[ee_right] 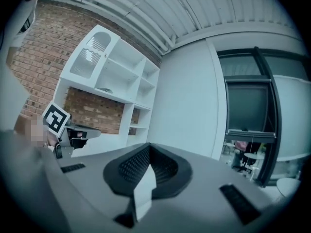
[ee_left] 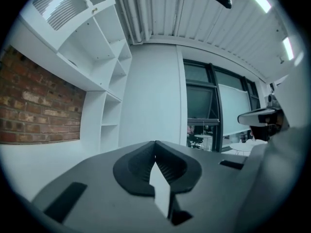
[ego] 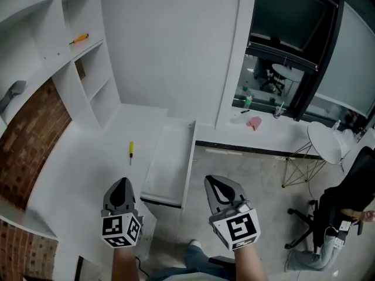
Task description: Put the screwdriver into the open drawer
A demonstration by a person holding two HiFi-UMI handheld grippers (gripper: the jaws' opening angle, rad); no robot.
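Note:
A screwdriver [ego: 130, 150] with a yellow handle lies on the white counter [ego: 88, 157], ahead of my left gripper. To its right the white drawer [ego: 170, 163] stands pulled out and looks bare inside. My left gripper [ego: 122, 182] hovers near the counter's front edge, its jaws shut with nothing between them. The right gripper [ego: 212, 181] hangs over the floor just right of the drawer's front, also shut and holding nothing. In the left gripper view the gripper [ee_left: 155, 142] points level at the far wall. The right gripper view shows that gripper [ee_right: 148, 145] aimed at the shelves.
White shelves [ego: 88, 69] rise at the back left, with a second orange-handled tool [ego: 79, 38] on one. A brick wall [ego: 29, 145] backs the counter. At the right are a window sill with a pink cloth [ego: 254, 122], a white round table [ego: 325, 142] and a black chair [ego: 345, 204].

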